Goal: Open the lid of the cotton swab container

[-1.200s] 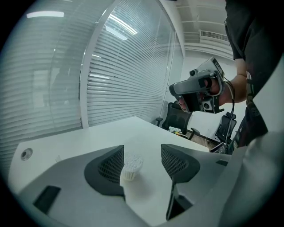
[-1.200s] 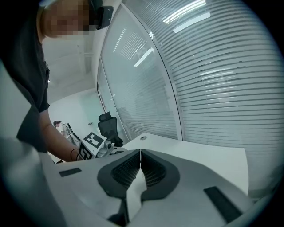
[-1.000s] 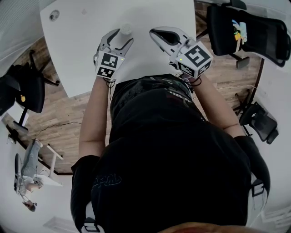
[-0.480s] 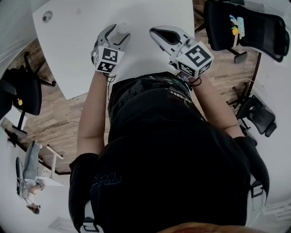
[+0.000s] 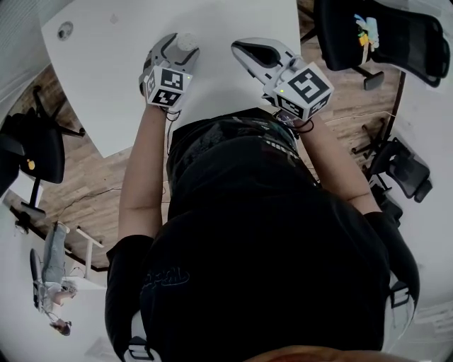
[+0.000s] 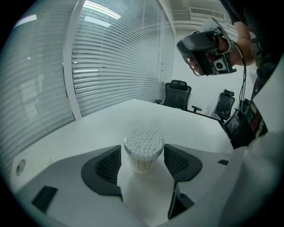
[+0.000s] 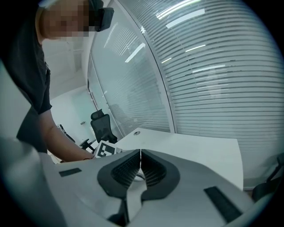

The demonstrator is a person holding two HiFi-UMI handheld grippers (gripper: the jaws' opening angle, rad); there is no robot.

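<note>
A small clear round cotton swab container [image 6: 143, 148] stands upright on the white table [image 5: 233, 21], its swab tips showing at the top. My left gripper [image 6: 143, 162] reaches around it, one dark ribbed pad on each side. The jaws are opening and the pads [image 6: 108, 165] sit close beside the container without squeezing it. In the head view the container [image 5: 187, 40] shows between the left gripper's [image 5: 177, 44] fingers. My right gripper [image 5: 241, 51] hovers to the right, apart from the container; its jaws [image 7: 140, 166] are shut with nothing between them.
A round cable grommet [image 5: 65, 30] sits at the table's far left. Black office chairs stand off the table at right [image 5: 382, 35] and left [image 5: 28, 148]. Window blinds [image 6: 115, 62] run behind the table. The person's torso fills the near side.
My left gripper has slid forward, so the container now sits deeper between its fingers instead of at their tips. The right gripper has stayed put.
</note>
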